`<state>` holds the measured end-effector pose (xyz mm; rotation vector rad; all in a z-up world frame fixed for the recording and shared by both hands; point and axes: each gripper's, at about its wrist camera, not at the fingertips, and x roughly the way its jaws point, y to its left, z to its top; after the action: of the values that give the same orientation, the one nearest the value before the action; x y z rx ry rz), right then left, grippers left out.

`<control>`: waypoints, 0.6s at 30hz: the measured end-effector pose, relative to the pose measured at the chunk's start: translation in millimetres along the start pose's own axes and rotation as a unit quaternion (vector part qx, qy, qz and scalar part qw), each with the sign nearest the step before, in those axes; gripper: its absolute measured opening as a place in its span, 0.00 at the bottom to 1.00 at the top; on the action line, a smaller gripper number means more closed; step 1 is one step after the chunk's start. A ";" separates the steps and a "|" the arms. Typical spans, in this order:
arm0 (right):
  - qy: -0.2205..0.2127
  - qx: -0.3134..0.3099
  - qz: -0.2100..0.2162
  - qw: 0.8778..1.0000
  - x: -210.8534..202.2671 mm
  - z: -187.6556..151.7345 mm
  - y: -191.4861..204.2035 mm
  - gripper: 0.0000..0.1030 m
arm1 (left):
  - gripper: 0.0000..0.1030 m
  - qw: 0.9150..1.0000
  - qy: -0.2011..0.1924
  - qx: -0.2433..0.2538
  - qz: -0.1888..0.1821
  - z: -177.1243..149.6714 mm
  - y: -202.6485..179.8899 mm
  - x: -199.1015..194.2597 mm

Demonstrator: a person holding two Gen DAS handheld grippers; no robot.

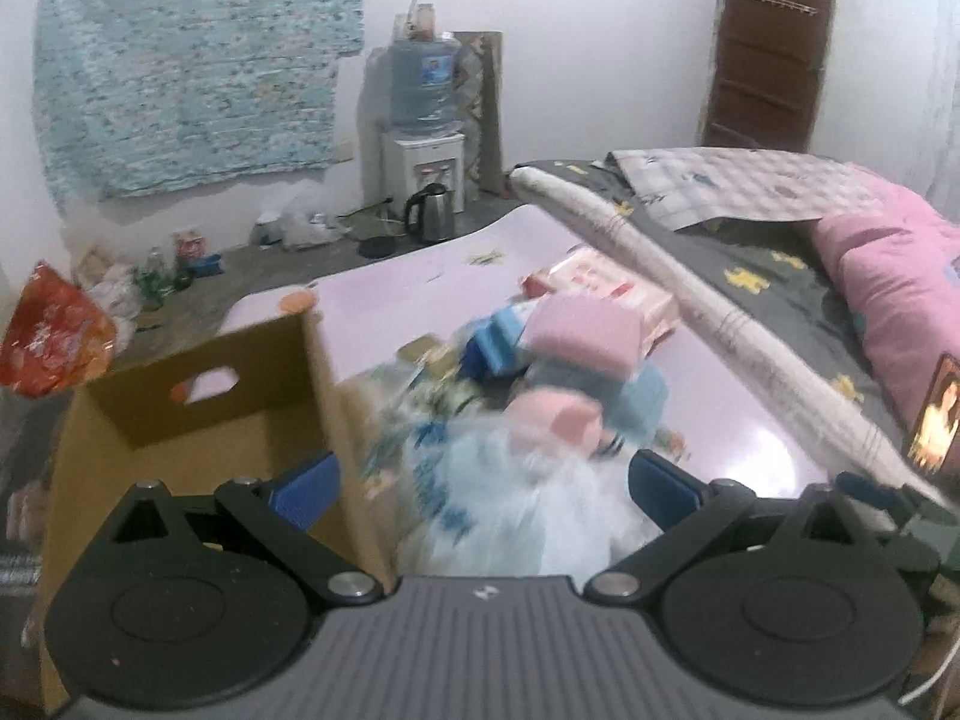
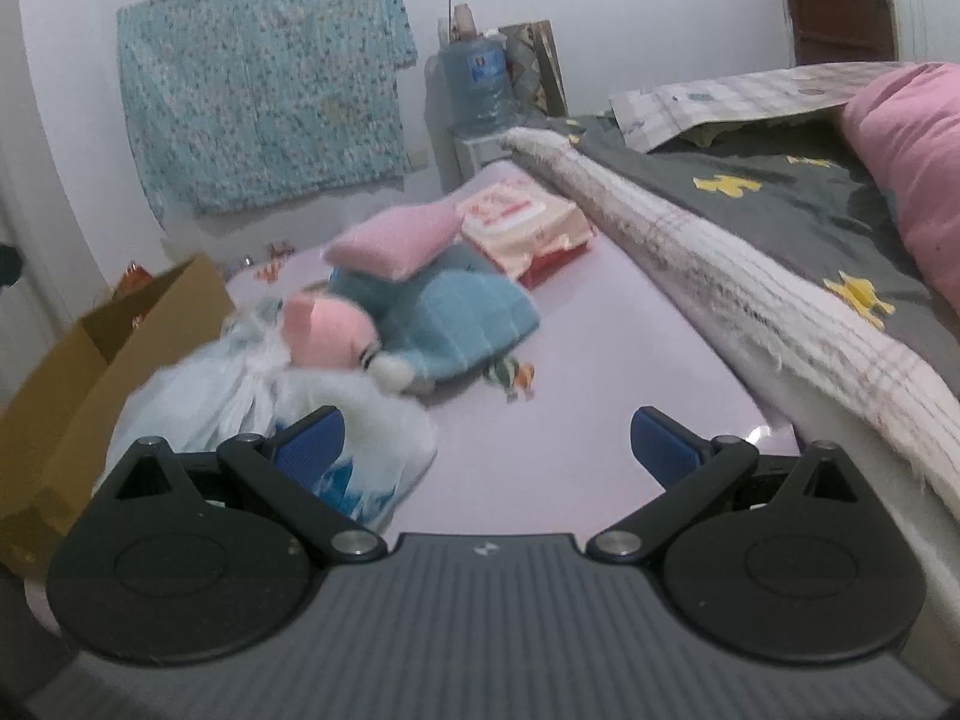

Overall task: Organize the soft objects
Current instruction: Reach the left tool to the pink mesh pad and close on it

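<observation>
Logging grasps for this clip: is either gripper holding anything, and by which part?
Nothing is held. The left gripper is open around the blurred white plastic bag; the right gripper is open over bare table.

On the desk (image 2: 600, 372) I see the cardboard box (image 2: 90, 372) at the left edge, a plastic bag (image 2: 198, 396) just right of it, the plush toy (image 2: 432, 324) behind the bag, a cushion (image 2: 396, 243) on the plush, a tissue pack (image 2: 522, 222) behind, and the bed (image 2: 780, 210) right.
</observation>
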<state>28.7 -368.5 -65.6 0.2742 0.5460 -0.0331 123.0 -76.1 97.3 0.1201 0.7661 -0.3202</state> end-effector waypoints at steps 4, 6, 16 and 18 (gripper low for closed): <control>-0.029 0.011 0.021 0.999 21.5 26.1 -14.8 0.99 | 0.98 1.000 0.017 -0.006 -0.018 41.3 -9.0 38.2; -0.042 0.020 0.026 0.999 37.9 43.9 -23.5 0.99 | 0.95 0.999 0.033 -0.020 -0.026 59.7 -11.4 61.4; -0.023 0.154 0.153 0.976 175.7 142.5 -64.4 0.66 | 0.48 0.975 0.151 -0.089 -0.133 82.3 -20.8 173.5; -0.003 0.178 0.171 0.969 204.8 150.2 -66.0 0.55 | 0.41 0.971 0.166 -0.103 -0.139 82.6 -20.7 190.7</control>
<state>273.3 -463.6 -64.8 0.7165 0.4792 0.2042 299.5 -159.9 23.6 -0.1353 1.1485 -0.4919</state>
